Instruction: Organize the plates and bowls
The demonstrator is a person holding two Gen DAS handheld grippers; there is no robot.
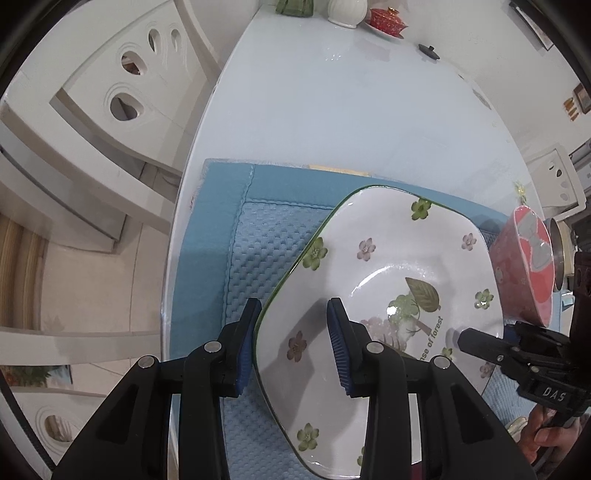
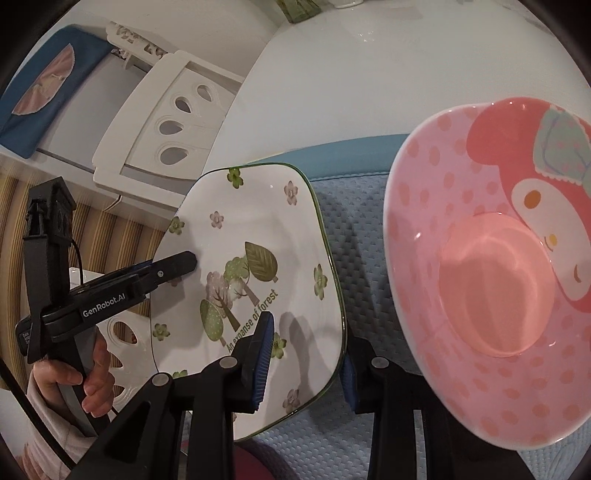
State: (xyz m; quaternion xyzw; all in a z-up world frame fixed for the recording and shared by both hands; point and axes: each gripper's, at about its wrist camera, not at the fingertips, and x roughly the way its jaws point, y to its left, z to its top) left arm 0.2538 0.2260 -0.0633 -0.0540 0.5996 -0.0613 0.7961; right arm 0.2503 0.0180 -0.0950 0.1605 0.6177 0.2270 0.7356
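A squarish white plate (image 1: 369,258) with green and pink flowers and a tree print hangs slightly above the blue mat (image 1: 258,240). My left gripper (image 1: 295,343) is shut on its left rim, one pad under the edge and one on the inside. My right gripper (image 2: 306,362) is shut on the opposite rim of the plate (image 2: 258,229), and its black finger also shows as the right gripper (image 1: 469,341). The left gripper (image 2: 184,264) reaches in from the far side. A pink heart-shaped cartoon bowl (image 2: 480,277) sits right of the plate, seen side-on as the bowl (image 1: 524,266).
The mat lies on a glossy white table (image 1: 332,110) whose edge curves down the left. White chairs (image 1: 122,92) stand beyond that edge. At the table's far end are a green item (image 1: 295,5), a white jar (image 1: 347,11) and a red lidded cup (image 1: 386,20). A metal vessel (image 1: 557,254) stands behind the bowl.
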